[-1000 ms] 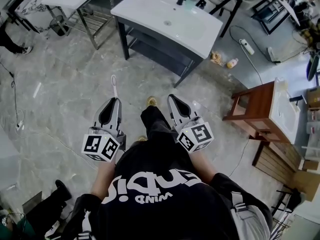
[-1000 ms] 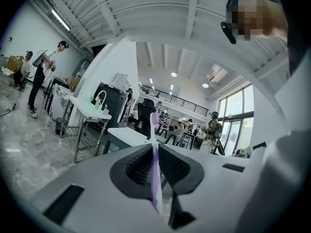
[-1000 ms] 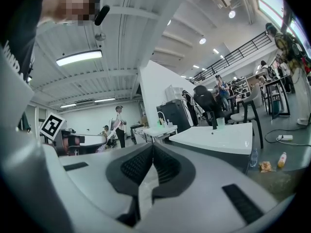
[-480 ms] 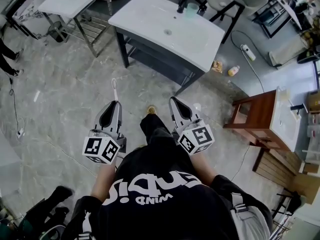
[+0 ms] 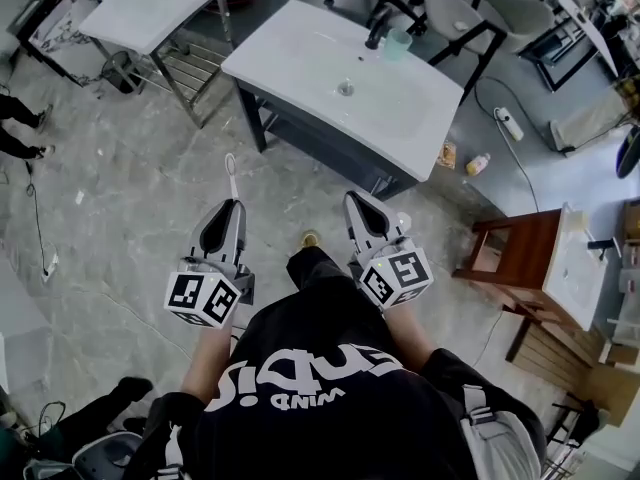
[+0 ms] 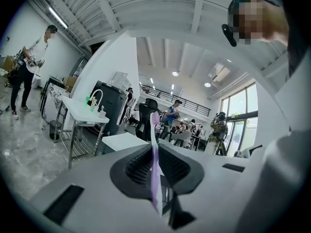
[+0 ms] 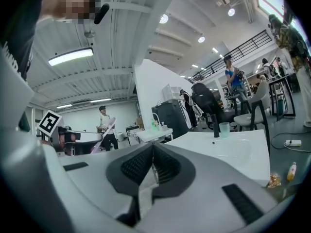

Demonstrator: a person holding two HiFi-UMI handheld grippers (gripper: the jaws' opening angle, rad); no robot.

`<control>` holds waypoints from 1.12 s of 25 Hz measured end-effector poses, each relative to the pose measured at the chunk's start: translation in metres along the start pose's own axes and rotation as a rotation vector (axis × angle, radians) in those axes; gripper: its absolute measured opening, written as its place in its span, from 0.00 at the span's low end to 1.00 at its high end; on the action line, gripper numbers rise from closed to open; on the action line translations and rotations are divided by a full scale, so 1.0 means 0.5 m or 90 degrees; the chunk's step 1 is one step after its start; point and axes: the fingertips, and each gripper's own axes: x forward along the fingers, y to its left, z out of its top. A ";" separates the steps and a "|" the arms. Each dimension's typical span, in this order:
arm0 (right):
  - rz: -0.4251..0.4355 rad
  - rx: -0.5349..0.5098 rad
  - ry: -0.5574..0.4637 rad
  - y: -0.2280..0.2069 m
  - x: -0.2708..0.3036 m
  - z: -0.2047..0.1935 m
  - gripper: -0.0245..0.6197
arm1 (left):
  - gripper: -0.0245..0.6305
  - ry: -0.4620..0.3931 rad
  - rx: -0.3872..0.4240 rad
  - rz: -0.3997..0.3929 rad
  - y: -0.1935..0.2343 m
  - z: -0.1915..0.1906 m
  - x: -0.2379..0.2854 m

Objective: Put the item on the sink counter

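left gripper (image 5: 231, 206) level — clamps toothbrush (image 5: 229, 171) | right gripper (image 5: 356, 200) level — jaws together

Head view, clock directions from the person (image 5: 330, 388). Bare floor (image 5: 150, 198) is open from 10 to 12, a free run up to the sink counter (image 5: 300, 58) at 12. The countertop's left half is bare. The basin (image 5: 385, 108) sits mid-top, with the faucet (image 5: 377, 33) and cup (image 5: 397, 43) crowding the far edge. A metal table (image 5: 150, 8) stands at 11, well apart. A bottle (image 5: 478, 164) lies on the floor at 1. A wooden cabinet (image 5: 525, 253) blocks 2.
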 end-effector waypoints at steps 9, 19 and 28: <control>0.013 -0.002 -0.001 -0.072 0.099 0.037 0.07 | 0.12 -0.001 0.001 0.005 0.026 0.031 0.116; 0.024 -0.007 -0.006 -0.172 0.174 0.076 0.07 | 0.12 -0.016 0.005 0.013 0.031 0.061 0.248; 0.038 0.002 -0.010 -0.208 0.233 0.086 0.07 | 0.12 -0.014 0.005 0.029 0.049 0.069 0.300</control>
